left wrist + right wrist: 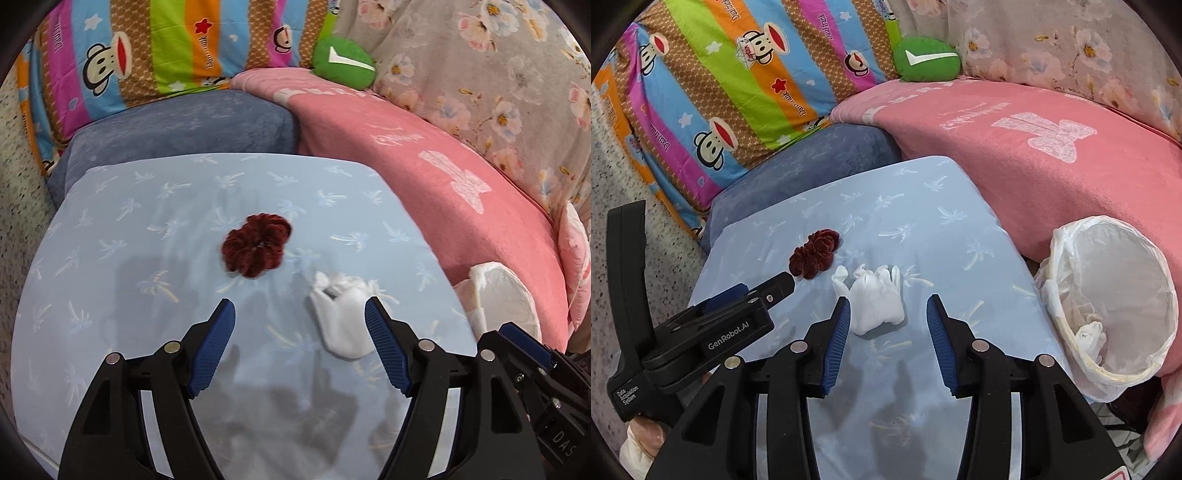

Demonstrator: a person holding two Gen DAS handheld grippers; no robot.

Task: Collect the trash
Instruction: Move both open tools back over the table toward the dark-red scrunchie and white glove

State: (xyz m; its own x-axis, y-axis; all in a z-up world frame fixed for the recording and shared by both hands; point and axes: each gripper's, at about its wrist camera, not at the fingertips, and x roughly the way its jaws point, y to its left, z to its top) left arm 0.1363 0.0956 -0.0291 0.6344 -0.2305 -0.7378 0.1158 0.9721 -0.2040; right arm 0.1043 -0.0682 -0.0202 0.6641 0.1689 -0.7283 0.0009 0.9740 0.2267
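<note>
A crumpled white tissue (341,314) (875,299) lies on a light blue pillow (147,229) (923,221). A dark red scrunchie (256,243) (814,253) lies just beyond it, to the left. A bin lined with a white plastic bag (1108,295) (502,291) stands at the pillow's right edge, with white trash inside. My left gripper (299,306) is open and empty, its right finger beside the tissue. My right gripper (886,302) is open and empty, with the tissue just ahead, near its left finger.
A pink blanket (1034,147) lies to the right, a dark blue cushion (812,158) behind the pillow, a striped monkey-print pillow (738,74) at the back left, and a green plush (925,57) at the back. The left gripper's body (713,332) is at the right view's lower left.
</note>
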